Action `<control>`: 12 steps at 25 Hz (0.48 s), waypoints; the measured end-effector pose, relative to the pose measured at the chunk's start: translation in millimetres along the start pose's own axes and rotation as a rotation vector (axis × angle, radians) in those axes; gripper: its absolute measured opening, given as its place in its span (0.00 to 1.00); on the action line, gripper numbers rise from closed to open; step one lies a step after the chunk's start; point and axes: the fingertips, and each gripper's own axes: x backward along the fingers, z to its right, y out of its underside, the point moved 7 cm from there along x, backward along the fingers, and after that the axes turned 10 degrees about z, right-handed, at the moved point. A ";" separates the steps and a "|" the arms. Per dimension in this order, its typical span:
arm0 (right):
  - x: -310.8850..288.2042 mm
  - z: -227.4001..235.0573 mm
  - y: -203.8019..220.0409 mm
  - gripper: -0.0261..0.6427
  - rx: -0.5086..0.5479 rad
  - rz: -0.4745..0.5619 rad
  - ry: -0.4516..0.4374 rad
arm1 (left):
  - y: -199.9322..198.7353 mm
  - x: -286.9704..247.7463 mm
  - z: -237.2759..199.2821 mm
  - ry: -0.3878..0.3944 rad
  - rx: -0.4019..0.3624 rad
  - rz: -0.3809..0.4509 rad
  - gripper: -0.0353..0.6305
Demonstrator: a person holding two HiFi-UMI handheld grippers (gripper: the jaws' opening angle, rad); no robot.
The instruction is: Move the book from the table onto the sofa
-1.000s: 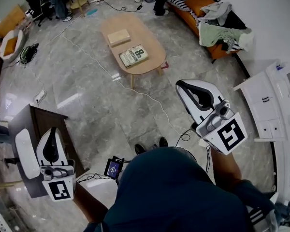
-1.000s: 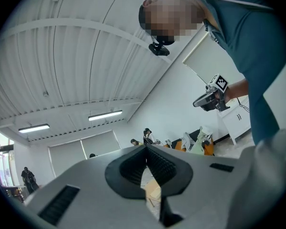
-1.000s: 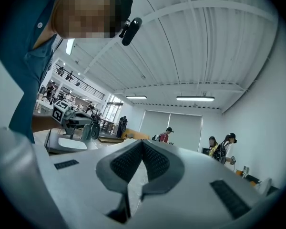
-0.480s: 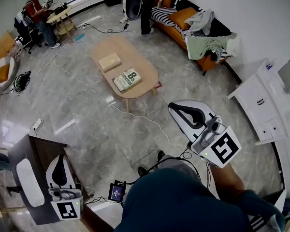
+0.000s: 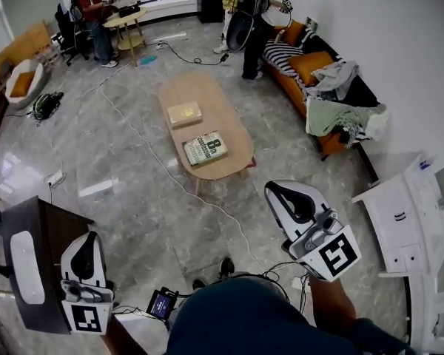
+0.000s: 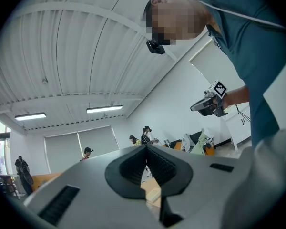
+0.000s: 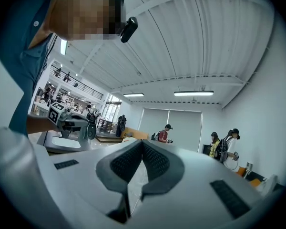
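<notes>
The book (image 5: 205, 148), pale with a big dark "8" on its cover, lies on the near half of the oval wooden table (image 5: 226, 113). The orange sofa (image 5: 302, 71) stands along the right wall, piled with clothes and cushions. Both grippers are far from the table, held level near the person's body. The left gripper (image 5: 91, 237) at lower left is shut and empty, its pads meeting in its own view (image 6: 145, 150). The right gripper (image 5: 279, 190) at lower right is also shut and empty (image 7: 142, 145).
A tan flat box (image 5: 184, 113) lies on the table beyond the book. A cable (image 5: 207, 207) runs across the marble floor. A dark cabinet (image 5: 50, 231) is at lower left, white cabinets (image 5: 403, 217) at right. One person stands by the sofa's far end (image 5: 253, 21); another sits farther back (image 5: 96, 6).
The head view has shifted: table and sofa now sit lower in the picture. Both grippers have drifted lower in frame, still shut and empty. The book has not moved on the table.
</notes>
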 end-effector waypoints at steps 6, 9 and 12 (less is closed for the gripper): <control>-17.8 48.1 29.4 0.06 -0.031 0.016 -0.038 | 2.5 -50.7 13.2 0.005 -0.047 -0.018 0.06; -27.7 60.5 47.5 0.06 -0.071 -0.002 -0.053 | 4.2 -69.3 14.1 0.010 -0.056 -0.038 0.06; -41.4 67.8 58.0 0.06 -0.082 0.007 -0.064 | 7.1 -82.8 7.5 0.012 -0.058 -0.044 0.06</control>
